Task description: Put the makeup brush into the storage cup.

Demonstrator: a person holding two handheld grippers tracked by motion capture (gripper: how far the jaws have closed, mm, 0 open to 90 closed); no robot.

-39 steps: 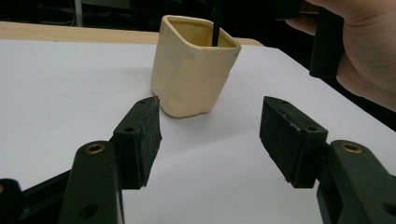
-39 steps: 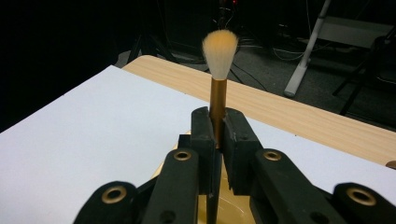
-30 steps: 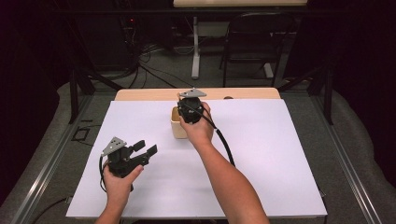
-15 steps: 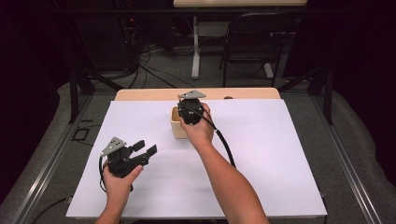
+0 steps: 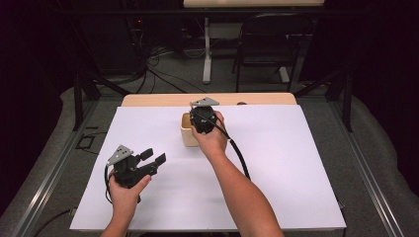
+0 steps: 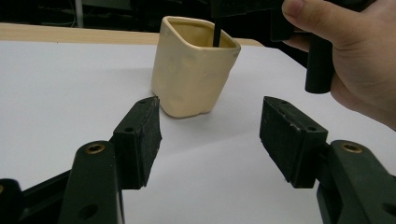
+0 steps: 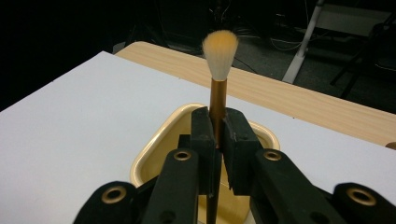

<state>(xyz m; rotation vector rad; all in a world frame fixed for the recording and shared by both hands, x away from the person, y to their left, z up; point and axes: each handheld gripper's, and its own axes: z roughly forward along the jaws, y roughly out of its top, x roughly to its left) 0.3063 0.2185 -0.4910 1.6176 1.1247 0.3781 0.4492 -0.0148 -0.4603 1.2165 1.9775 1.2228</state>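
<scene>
Cream ceramic cup [image 6: 194,70] sits right under my right tool [image 7: 215,135], whose jaws pinch a brush [image 7: 219,70] upright, its handle dipping into the cup. My left tool [image 6: 210,135] hovers spread above the white tabletop [image 5: 296,163], facing the cup ahead.

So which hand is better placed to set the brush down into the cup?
Right. The right gripper is shut on the brush directly above the cup, while the left gripper sits open, apart from it.
</scene>
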